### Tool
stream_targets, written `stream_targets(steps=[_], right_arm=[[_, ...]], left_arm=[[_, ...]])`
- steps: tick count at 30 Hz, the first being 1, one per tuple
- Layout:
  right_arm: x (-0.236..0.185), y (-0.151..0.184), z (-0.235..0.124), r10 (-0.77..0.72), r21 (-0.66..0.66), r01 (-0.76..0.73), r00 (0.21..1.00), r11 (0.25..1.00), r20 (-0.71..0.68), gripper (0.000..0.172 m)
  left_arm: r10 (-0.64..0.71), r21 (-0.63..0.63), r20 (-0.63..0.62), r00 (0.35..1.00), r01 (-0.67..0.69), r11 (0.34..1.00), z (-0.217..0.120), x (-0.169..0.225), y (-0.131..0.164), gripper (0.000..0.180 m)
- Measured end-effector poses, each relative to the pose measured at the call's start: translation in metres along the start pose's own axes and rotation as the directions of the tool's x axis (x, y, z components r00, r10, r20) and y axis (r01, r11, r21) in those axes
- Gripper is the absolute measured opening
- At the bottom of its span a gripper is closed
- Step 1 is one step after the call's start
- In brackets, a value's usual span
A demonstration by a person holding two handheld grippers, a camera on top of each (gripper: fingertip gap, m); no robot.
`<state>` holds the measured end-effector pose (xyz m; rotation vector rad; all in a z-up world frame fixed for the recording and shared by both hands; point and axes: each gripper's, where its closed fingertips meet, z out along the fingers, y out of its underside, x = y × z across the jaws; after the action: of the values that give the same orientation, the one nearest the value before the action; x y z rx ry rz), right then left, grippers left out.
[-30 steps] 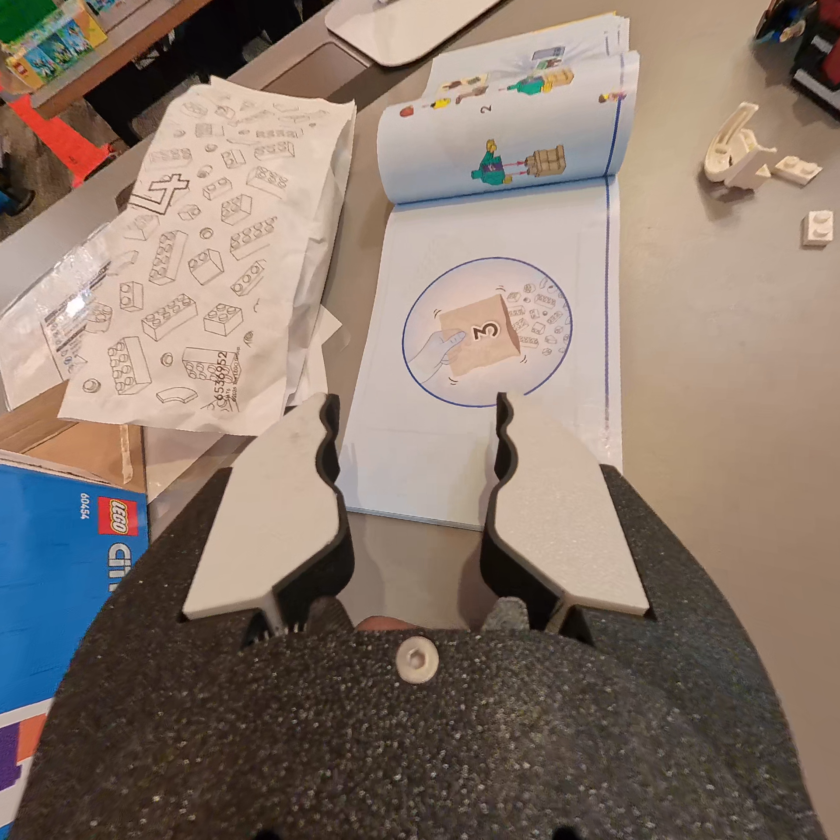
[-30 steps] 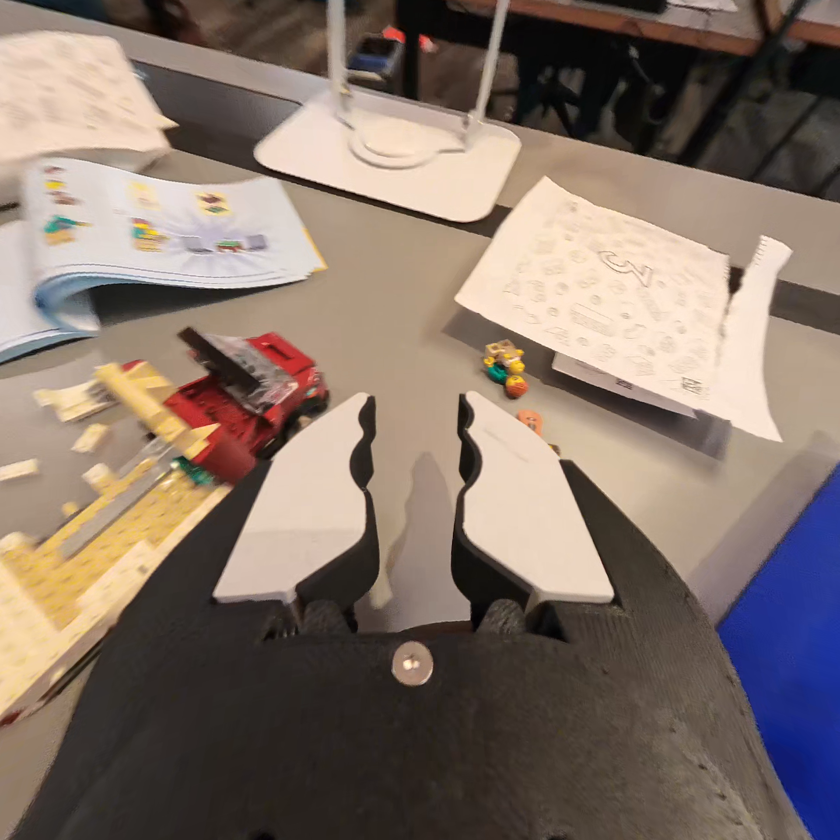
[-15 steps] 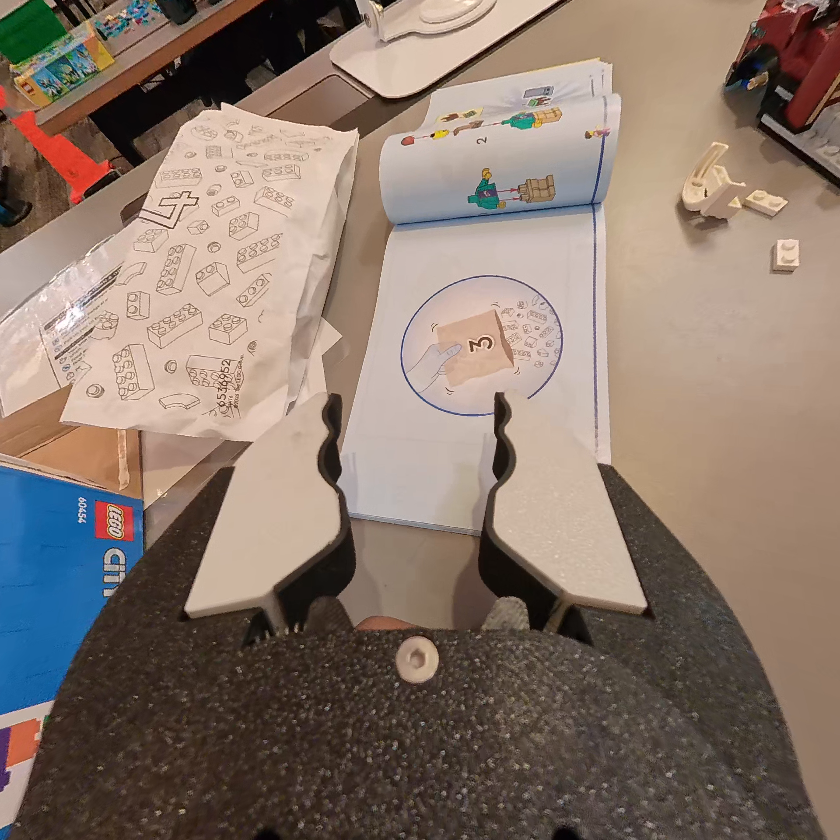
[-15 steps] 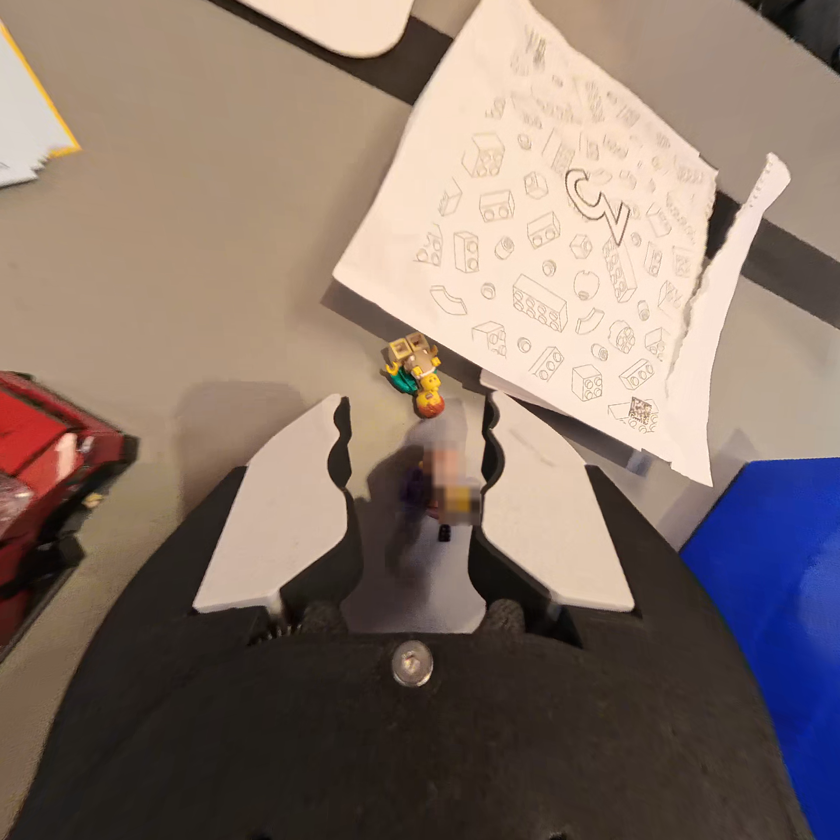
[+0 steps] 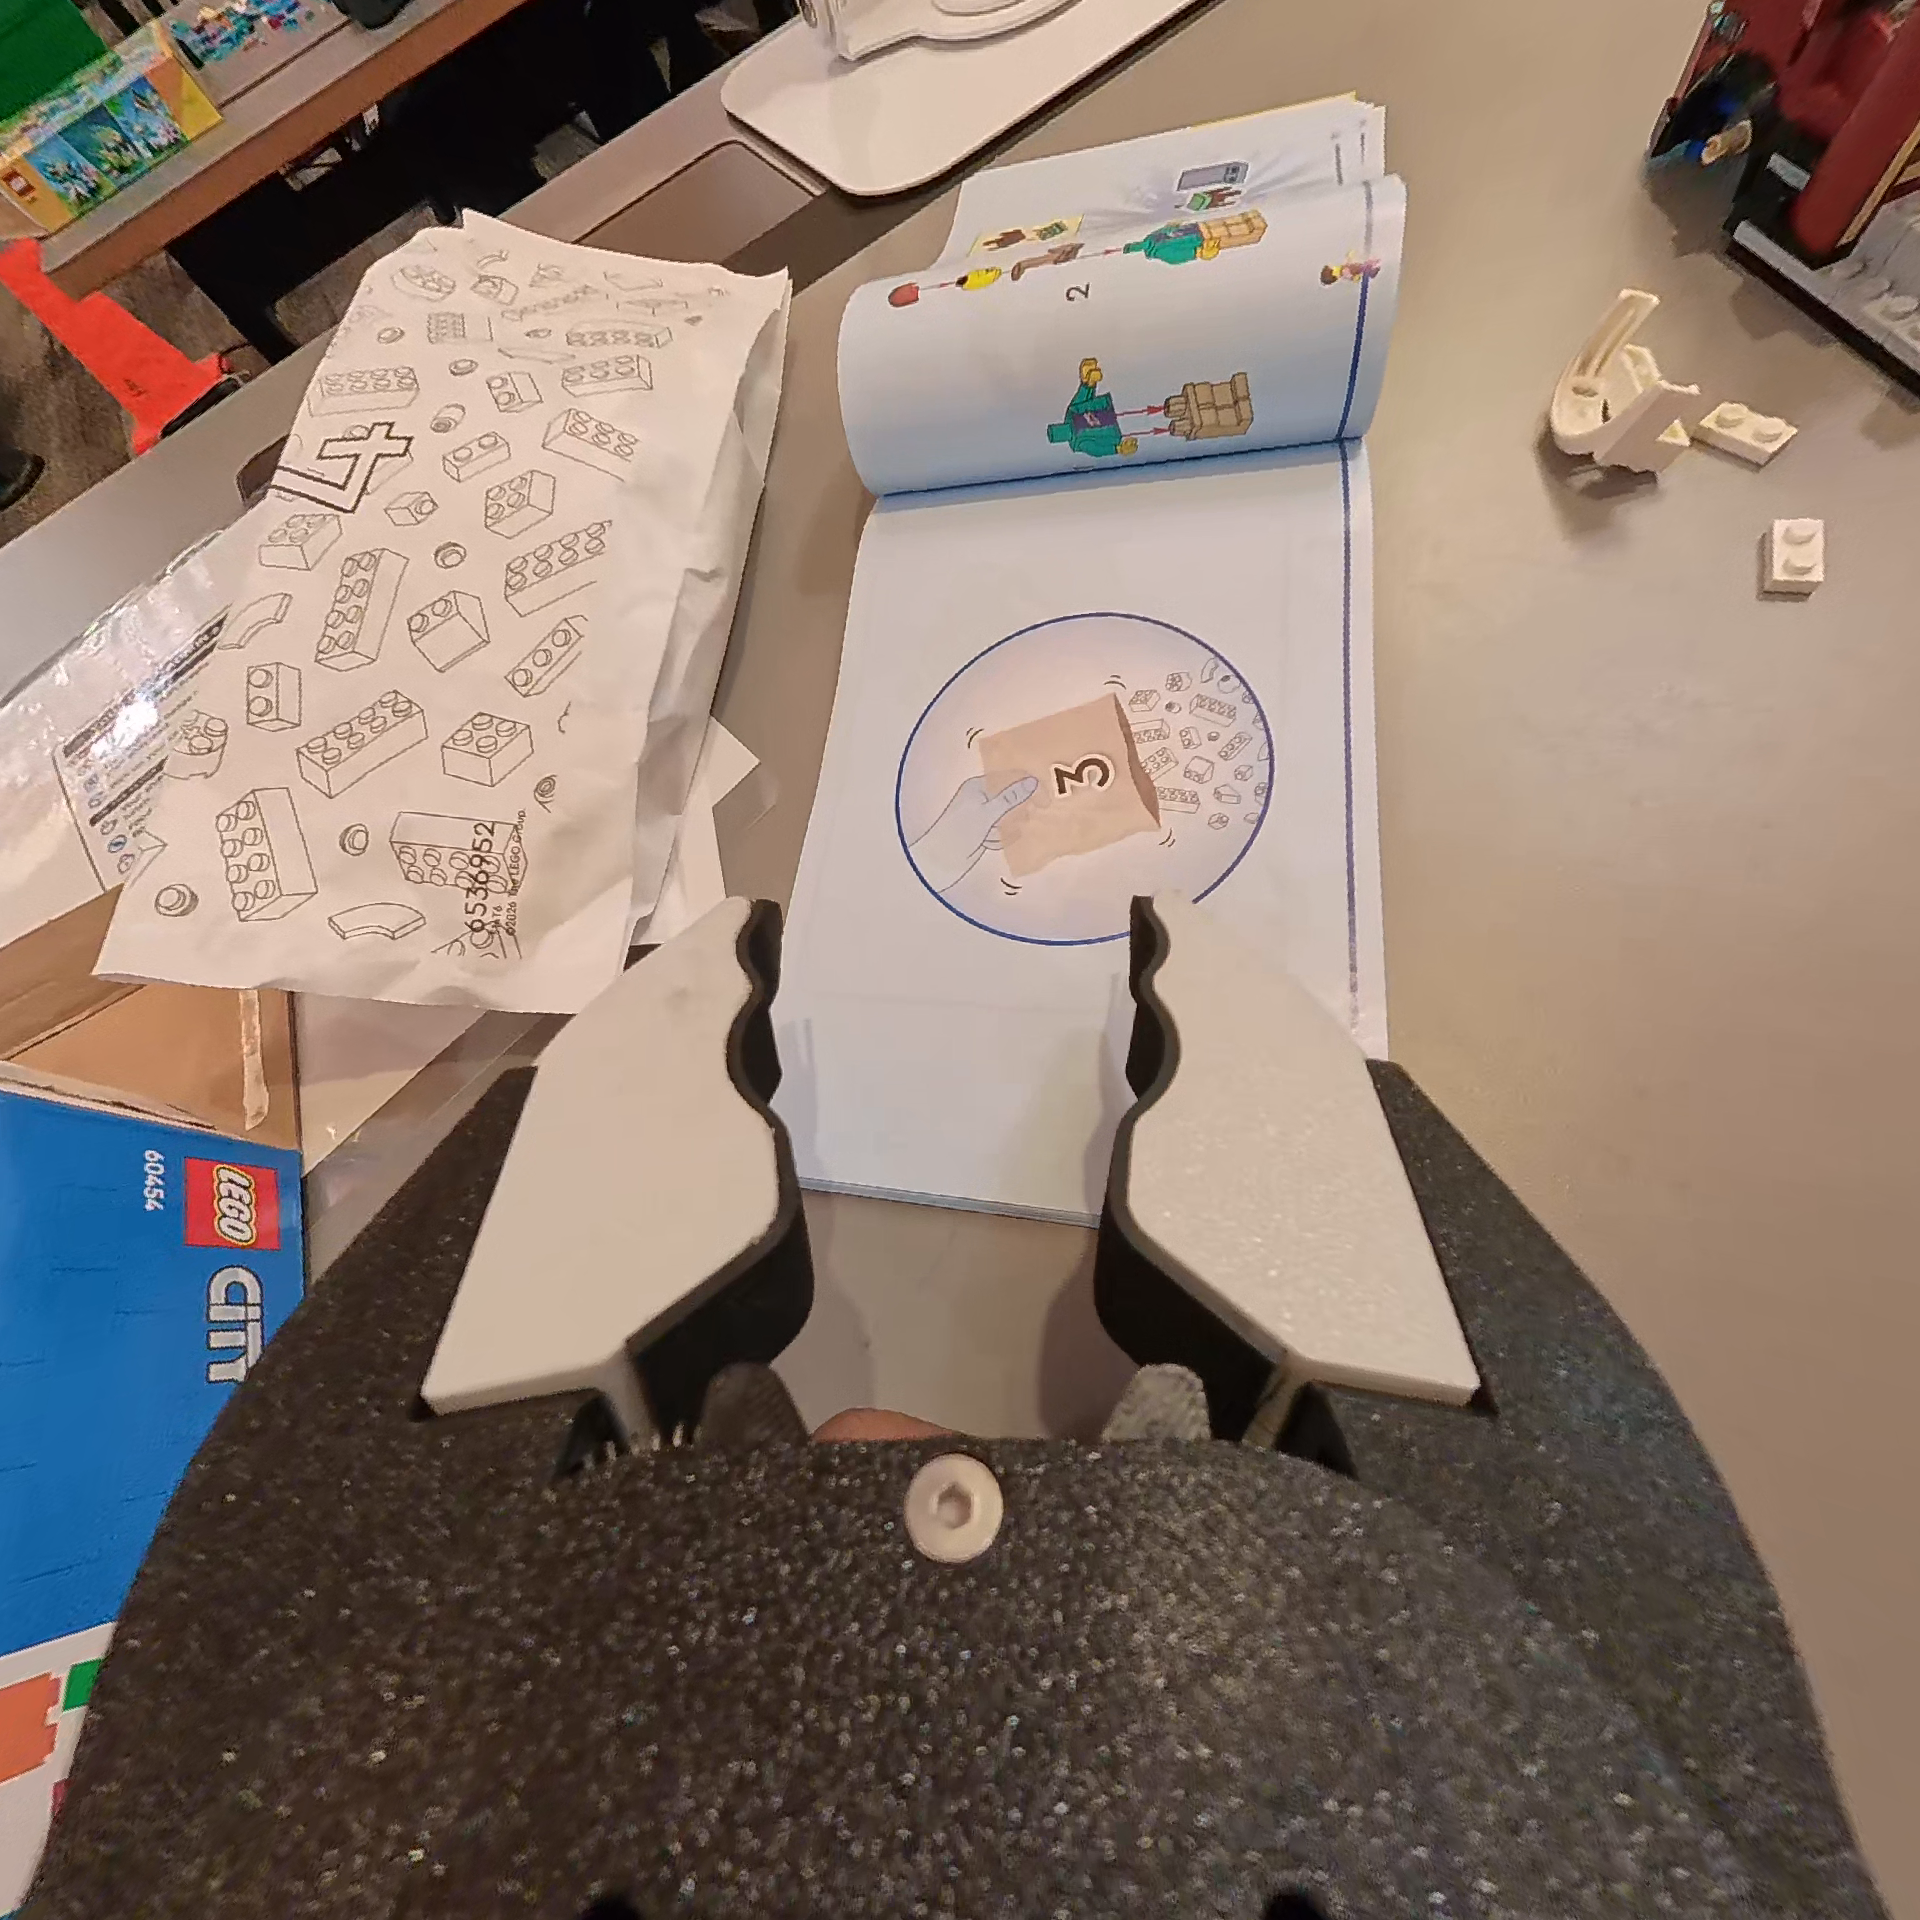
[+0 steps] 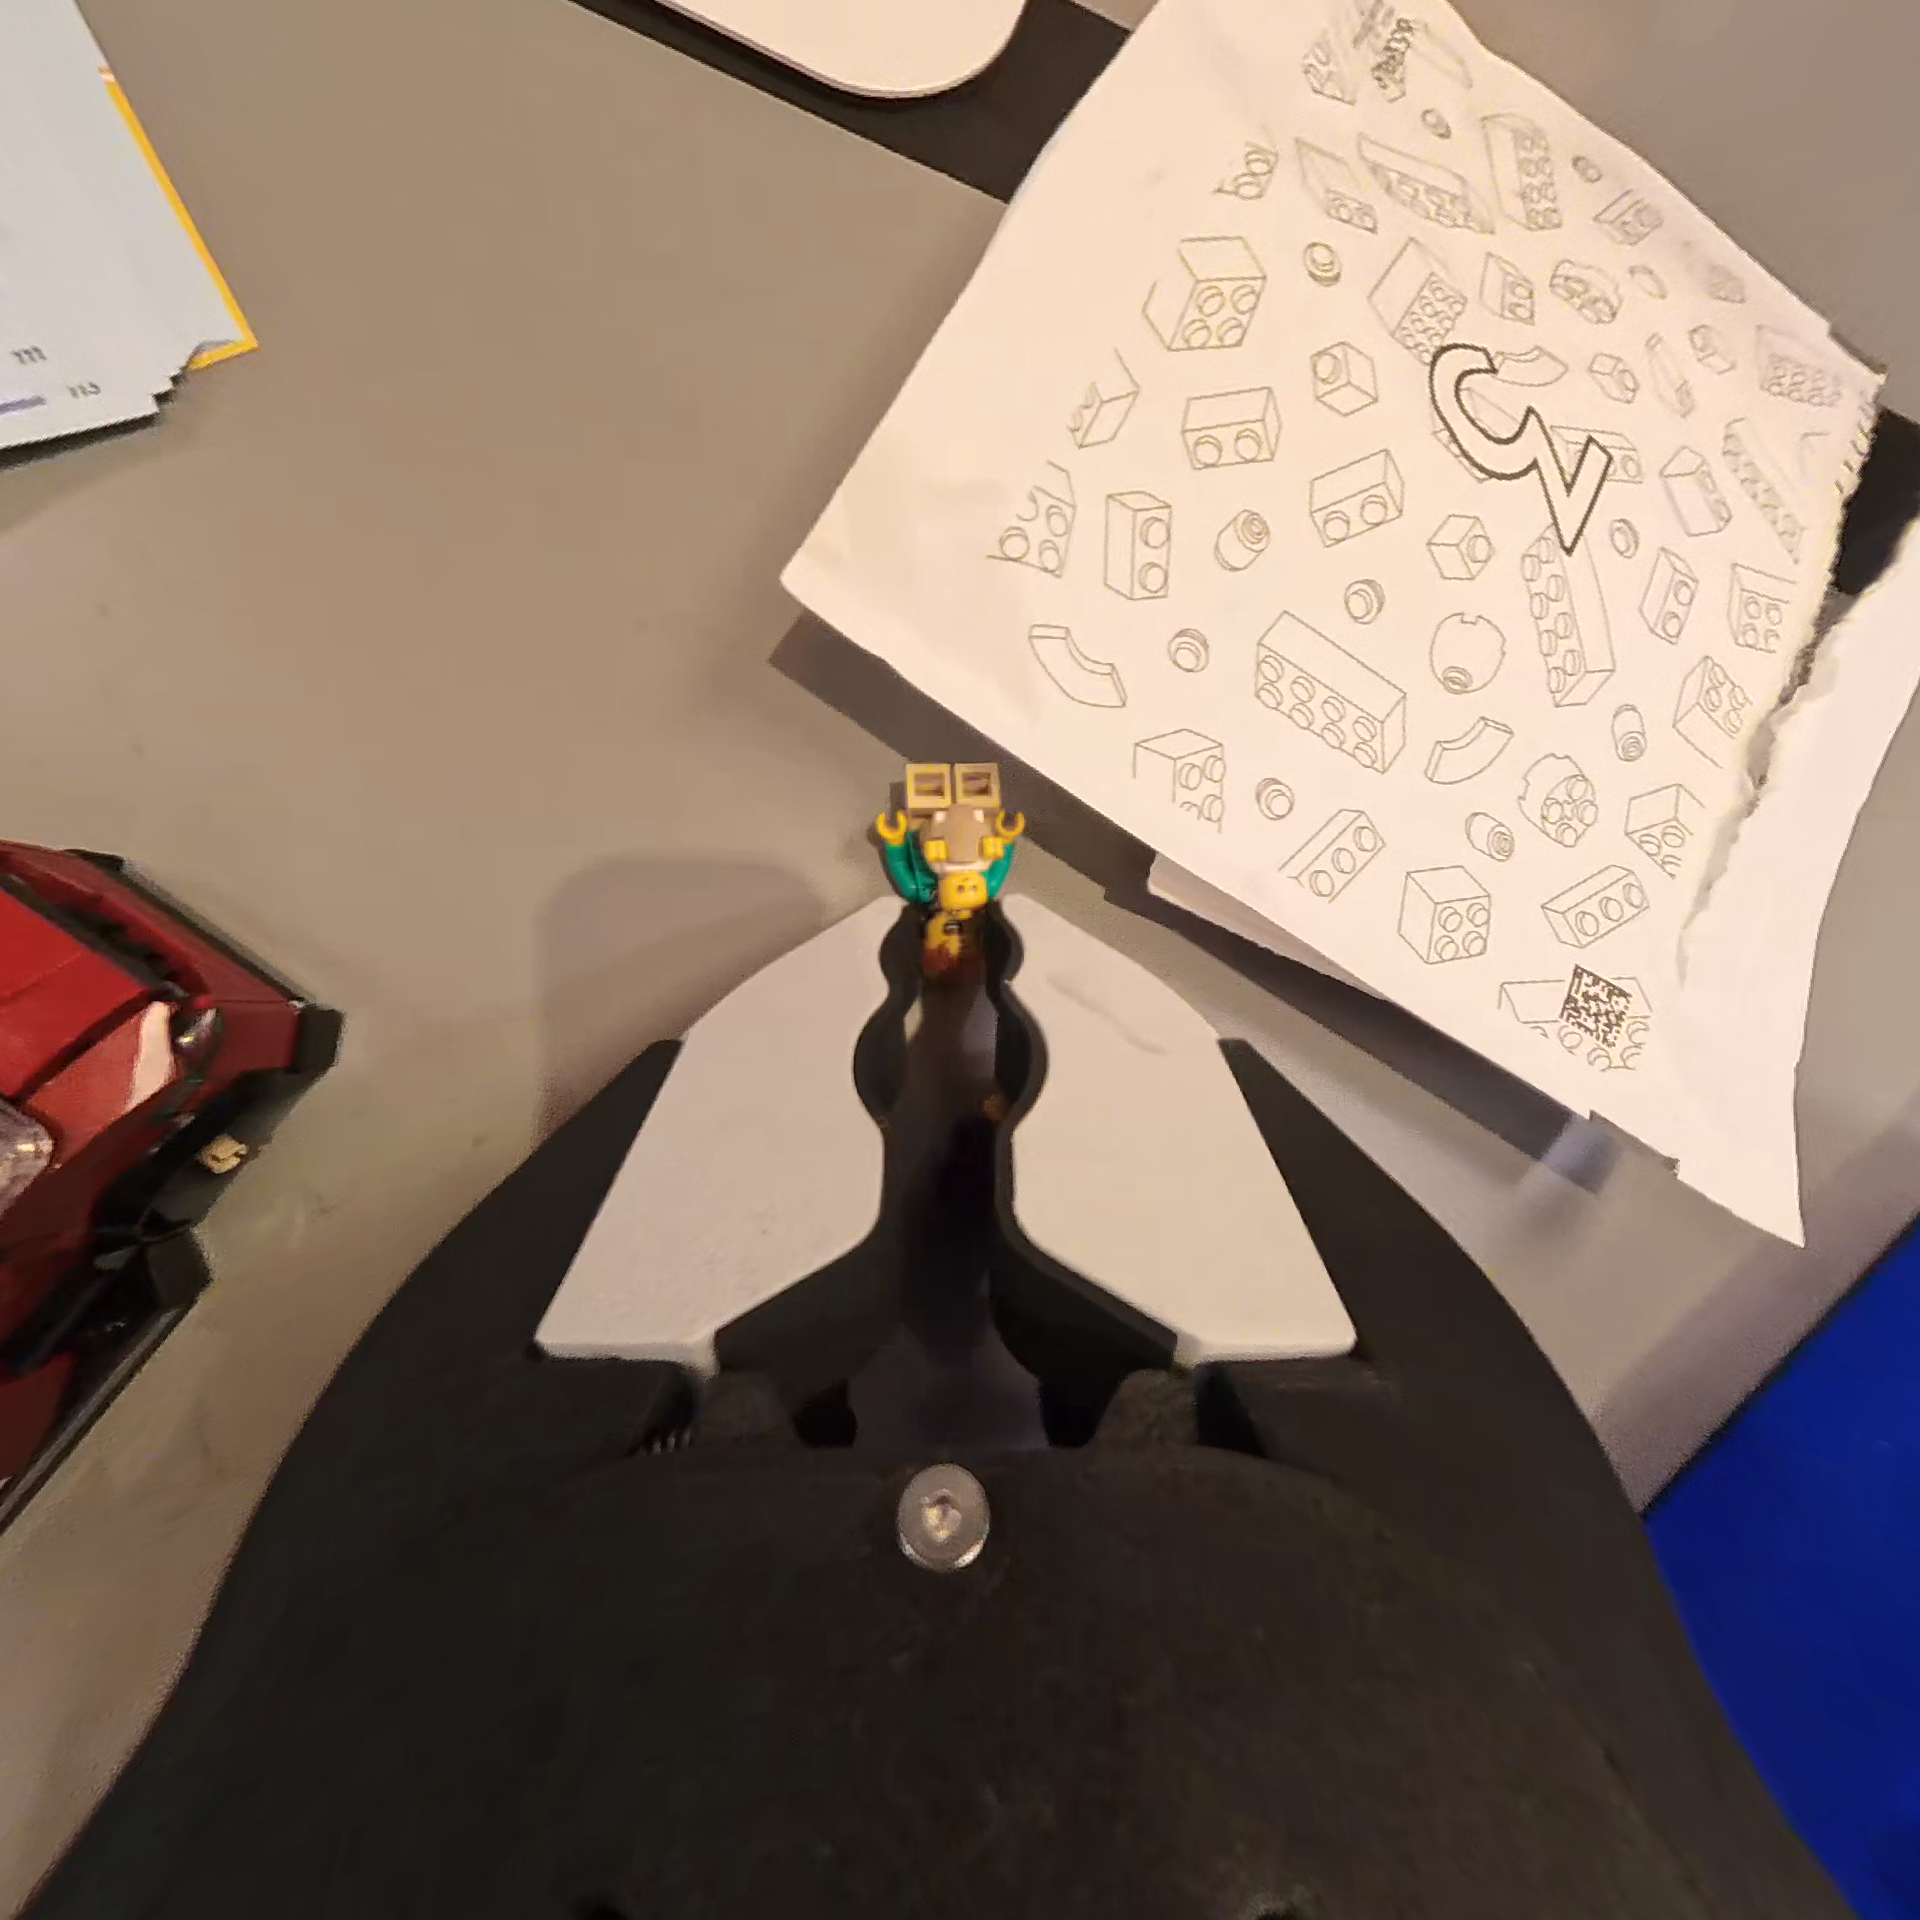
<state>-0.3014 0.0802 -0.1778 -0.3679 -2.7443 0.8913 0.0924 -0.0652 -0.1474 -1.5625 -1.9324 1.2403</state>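
The left tongs [image 5: 956, 914] hang wide and empty over the open instruction booklet [image 5: 1091, 561], with a printed paper bag [image 5: 416, 675] just to their left. The right tongs [image 6: 951, 920] stand narrow, pinched on a small brown-and-yellow piece [image 6: 951, 951] at the tips. Just beyond it a teal-armed minifigure [image 6: 951, 842] lies on the grey desk [image 6: 468, 520], between a red model [image 6: 94, 1039] and another printed bag [image 6: 1351, 623].

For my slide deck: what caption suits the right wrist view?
Right gripper jaws closed on a toy minifigure on the grey table, beside a printed paper bag.
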Motion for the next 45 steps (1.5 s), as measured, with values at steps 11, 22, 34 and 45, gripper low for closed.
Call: stream_targets(steps=[11,22,34,45], right_arm=[[-0.028,-0.004,-0.034,-0.094,0.105,0.090,0.995,0.990,0.038,0.011],[-0.093,0.017,-0.110,-0.323,0.388,0.266,0.942,0.882,0.091,0.011],[-0.159,0.074,-0.165,-0.554,0.557,0.341,0.787,0.757,0.271,0.010],[-0.214,0.100,-0.180,-0.686,0.619,0.376,0.613,0.689,0.392,0.010]], left_arm=[[0.002,0.037,0.010,1.000,-0.002,0.999,-0.003,0.000,-0.007,0.065],[0.079,0.161,0.010,0.997,-0.080,0.984,-0.008,0.028,-0.034,0.064],[0.512,0.490,0.110,0.852,-0.495,0.717,-0.037,0.171,-0.103,0.057],[0.808,0.431,0.271,0.523,-0.817,0.384,-0.021,0.263,-0.107,0.061]])
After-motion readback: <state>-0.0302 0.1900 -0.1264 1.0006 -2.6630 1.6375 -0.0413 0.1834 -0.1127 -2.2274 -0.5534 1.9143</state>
